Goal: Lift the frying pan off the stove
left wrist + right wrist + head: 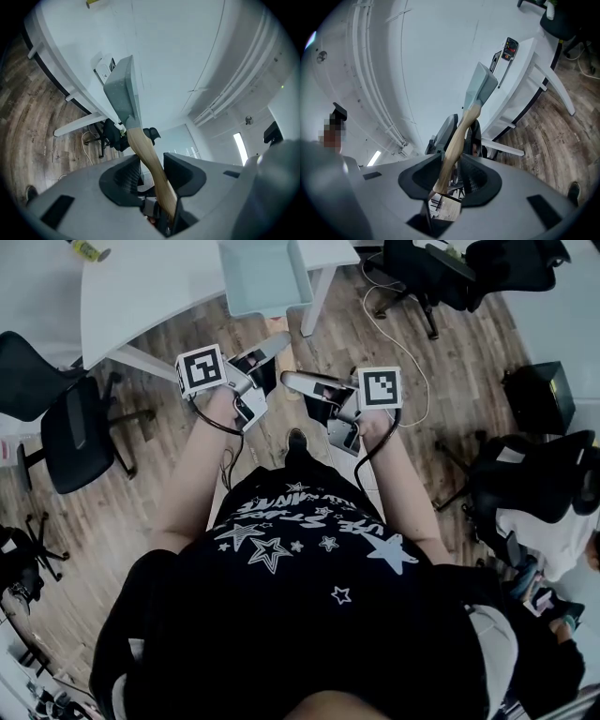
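Gripping the frying pan (123, 89) by its wooden handle (150, 159), we have both claws clenched on it. The handle runs up between the jaws of the left claw (151, 169) and of the right claw (450, 171). The pan's square body sits well beyond their tips, in the air. No stove shows in any view, so we judge the lift done. Next we need a steady two-claw hold, a level pan and somewhere to set it. A white table (141, 287) lies beyond the claws.
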